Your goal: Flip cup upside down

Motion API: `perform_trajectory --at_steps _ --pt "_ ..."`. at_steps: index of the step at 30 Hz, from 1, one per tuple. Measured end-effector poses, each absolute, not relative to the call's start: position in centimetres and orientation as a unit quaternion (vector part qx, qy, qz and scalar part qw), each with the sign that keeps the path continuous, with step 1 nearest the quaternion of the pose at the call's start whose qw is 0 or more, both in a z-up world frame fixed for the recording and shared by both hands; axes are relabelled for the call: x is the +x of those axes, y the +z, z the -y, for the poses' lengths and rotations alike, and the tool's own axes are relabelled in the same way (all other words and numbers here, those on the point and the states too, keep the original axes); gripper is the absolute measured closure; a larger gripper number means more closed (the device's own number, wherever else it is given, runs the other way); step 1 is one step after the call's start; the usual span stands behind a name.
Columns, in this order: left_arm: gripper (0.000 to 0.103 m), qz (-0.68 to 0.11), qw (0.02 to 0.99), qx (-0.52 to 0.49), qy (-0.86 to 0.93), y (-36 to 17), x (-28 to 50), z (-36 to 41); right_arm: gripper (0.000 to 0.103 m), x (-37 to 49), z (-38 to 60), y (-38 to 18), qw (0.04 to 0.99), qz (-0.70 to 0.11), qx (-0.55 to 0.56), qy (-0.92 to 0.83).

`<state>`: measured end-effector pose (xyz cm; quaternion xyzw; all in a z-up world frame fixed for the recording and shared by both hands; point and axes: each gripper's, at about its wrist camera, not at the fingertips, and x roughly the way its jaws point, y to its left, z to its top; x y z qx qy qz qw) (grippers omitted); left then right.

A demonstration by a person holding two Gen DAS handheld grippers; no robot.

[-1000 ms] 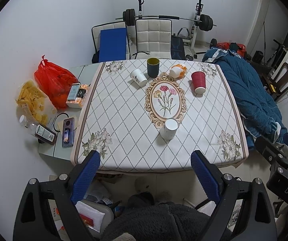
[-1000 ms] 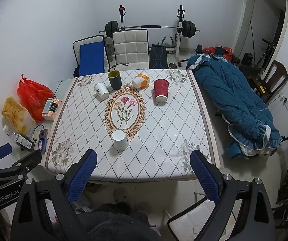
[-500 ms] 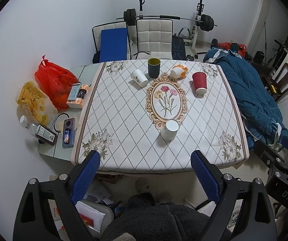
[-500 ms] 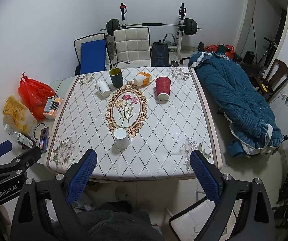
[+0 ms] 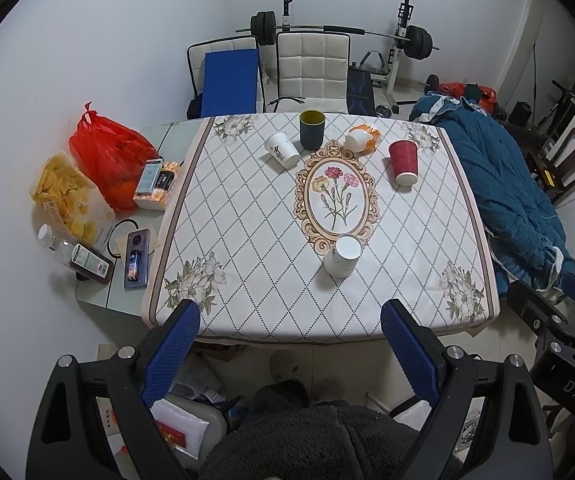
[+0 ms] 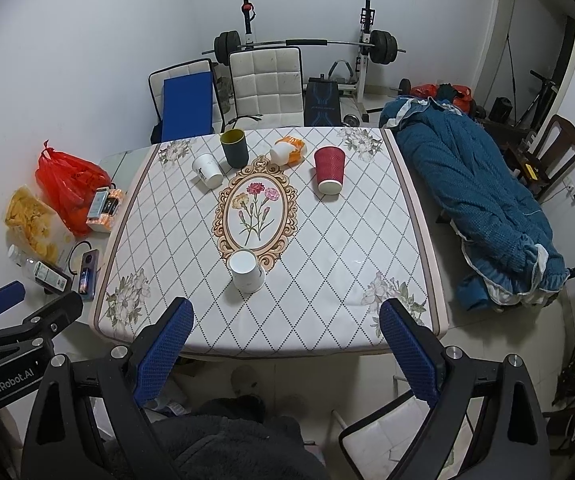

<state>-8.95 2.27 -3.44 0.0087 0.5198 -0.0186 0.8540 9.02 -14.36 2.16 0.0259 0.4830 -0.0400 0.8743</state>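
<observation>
- Since a second ago: nothing on the desk (image 5: pixel 247 240) has shifted. In the right wrist view the whole scene sits slightly higher and further right, so the right gripper (image 6: pixel 285 306) has drifted a little. The left gripper (image 5: pixel 287 308) is about where it was.
- Fingers: both pairs are spread wide and carry nothing. Both hang short of the desk's near edge.
- Landmark: the flower medallion (image 5: pixel 335 194) on the cloth.
- Task thing, by my reading: the white cup (image 5: pixel 341 258), standing on the medallion's near rim, closest to both grippers. Its top looks like an open mouth in the right wrist view; not certain.
- Beyond the medallion's far end: a dark cup (image 5: pixel 312 130) mouth up, a white paper cup (image 5: pixel 282 151) tilted over to its left, an orange-and-white cup (image 5: pixel 361 138) on its side. A red cup (image 5: pixel 404 162) stands to the medallion's far right, lip apparently down.
- Step, as a judgement: the approach to the white cup.
- Next move calls for reaching over the near edge, fingers straddling the cup's wall, a firm close, then a lift clear of the cloth with a half turn of the wrist.
</observation>
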Motion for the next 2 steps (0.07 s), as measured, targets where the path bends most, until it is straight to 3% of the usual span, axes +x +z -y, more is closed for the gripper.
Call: perform_trajectory --at_steps 2 --pt "0.010 -0.521 0.854 0.007 -0.018 -3.53 -8.89 -2.31 0.007 9.01 14.36 2.17 0.874 -0.483 0.027 -0.039"
